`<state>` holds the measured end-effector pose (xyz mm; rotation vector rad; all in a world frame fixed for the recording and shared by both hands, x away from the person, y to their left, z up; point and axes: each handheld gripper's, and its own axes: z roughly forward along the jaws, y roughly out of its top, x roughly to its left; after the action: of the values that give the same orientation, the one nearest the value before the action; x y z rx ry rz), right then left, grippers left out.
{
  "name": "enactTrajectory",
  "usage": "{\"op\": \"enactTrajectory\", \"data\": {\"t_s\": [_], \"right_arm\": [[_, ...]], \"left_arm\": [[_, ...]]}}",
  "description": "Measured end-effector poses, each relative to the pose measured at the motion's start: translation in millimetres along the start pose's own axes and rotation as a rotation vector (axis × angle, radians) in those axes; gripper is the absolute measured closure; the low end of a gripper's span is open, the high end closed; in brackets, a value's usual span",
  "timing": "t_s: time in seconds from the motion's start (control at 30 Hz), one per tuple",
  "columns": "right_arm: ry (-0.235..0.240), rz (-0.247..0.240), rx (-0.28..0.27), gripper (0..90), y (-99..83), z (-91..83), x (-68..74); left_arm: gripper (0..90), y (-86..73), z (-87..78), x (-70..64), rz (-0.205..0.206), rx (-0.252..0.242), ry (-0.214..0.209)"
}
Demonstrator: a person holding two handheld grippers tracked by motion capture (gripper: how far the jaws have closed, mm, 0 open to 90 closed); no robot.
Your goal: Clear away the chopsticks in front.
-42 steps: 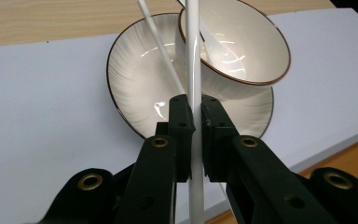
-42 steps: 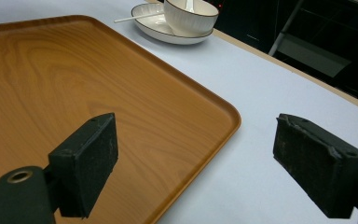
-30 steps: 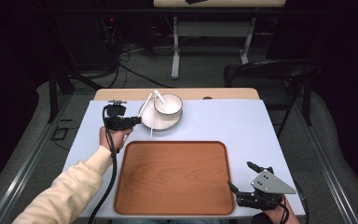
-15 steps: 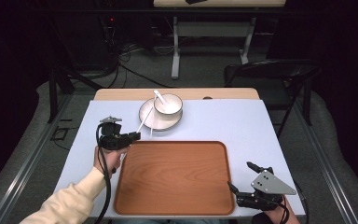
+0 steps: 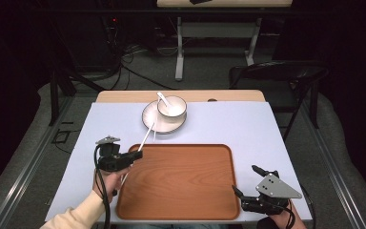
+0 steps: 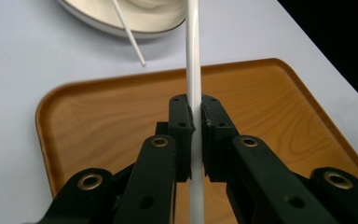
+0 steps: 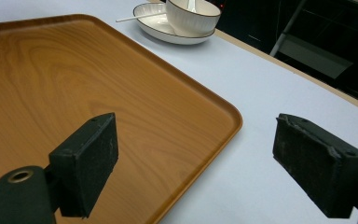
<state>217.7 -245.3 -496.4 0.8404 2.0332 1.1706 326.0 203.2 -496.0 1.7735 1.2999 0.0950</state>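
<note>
Pulled back from the plate [image 5: 164, 125], the left hand-held gripper [image 5: 134, 155] now clamps one white chopstick [image 6: 193, 70] over the tray's [image 5: 181, 210] corner, probably bound there; the right hand-held gripper [image 5: 249, 187] waits open.

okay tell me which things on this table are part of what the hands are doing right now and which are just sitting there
In the job:
- left claw, shut on a white chopstick
- wooden tray, beneath that claw
- second chopstick, resting on the plate

Lying about:
- bowl with spoon
- right claw, open, idle
- folding chair behind the table
</note>
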Motion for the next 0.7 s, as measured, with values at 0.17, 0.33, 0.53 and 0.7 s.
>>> {"op": "enactTrajectory", "data": {"t_s": [0.17,0.33,0.53,0.7], "right_arm": [[0.000,0.000,0.001,13.5,0.1,0.2,0.0],[-0.001,-0.005,0.002,13.6,0.4,0.3,0.7],[0.004,-0.009,0.000,13.6,1.4,2.2,0.8],[0.005,-0.004,0.001,13.6,0.8,2.0,-0.1]], "left_arm": [[83.9,-18.1,1.9,3.0,-0.022,0.029,0.011],[83.9,-31.3,5.3,5.5,-0.038,0.049,0.042],[83.9,-43.6,8.1,9.4,-0.081,0.079,0.080],[83.9,-50.7,9.6,10.1,-0.101,0.093,0.111]]}}
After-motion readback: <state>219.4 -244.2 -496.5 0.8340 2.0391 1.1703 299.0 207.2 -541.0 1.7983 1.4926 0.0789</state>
